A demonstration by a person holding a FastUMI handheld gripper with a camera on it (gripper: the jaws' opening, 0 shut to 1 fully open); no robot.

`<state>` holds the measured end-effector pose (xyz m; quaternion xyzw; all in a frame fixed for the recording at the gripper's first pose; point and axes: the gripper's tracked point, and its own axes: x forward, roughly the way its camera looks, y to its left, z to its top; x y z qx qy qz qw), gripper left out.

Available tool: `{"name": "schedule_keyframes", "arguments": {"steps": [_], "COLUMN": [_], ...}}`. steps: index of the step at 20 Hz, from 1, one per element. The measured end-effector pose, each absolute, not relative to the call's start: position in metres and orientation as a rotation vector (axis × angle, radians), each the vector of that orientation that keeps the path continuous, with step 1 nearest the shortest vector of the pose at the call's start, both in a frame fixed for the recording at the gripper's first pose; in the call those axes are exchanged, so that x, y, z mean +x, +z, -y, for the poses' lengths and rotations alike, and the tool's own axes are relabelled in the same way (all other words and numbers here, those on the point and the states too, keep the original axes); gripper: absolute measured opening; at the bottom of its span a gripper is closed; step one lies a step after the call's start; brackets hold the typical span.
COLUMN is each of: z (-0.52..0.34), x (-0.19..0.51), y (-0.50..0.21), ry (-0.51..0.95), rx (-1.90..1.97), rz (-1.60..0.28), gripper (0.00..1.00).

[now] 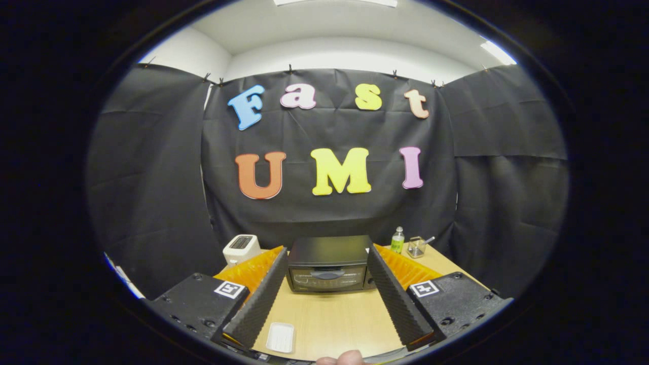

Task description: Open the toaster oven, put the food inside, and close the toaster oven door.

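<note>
1 black boxy toaster oven [328,263], door closed, sits on the wooden table [334,319] just beyond my gripper [327,268], whose 2 ridged fingers are spread wide and empty. I judge its door stiff, best taken at the curved handle [327,274]. Nearer, 1 white rectangular tray [280,337] looks empty.

A pale wooden bench [329,319] runs out between and beyond the jaws. A white toaster [241,248] stands beyond the left jaw. Beyond the right jaw, a small green-labelled bottle [398,240] stands just beside a clear container [417,247] with a utensil sticking out.
</note>
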<state>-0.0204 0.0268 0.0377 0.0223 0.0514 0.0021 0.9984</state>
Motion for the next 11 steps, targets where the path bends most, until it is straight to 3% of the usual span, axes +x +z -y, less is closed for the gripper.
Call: {"name": "schedule_keyframes", "arguments": {"steps": [11], "z": [-0.046], "x": [0.006], "y": [0.052], "ry": [0.053], "rx": [0.043], "rz": [-0.105], "gripper": [1.0]}}
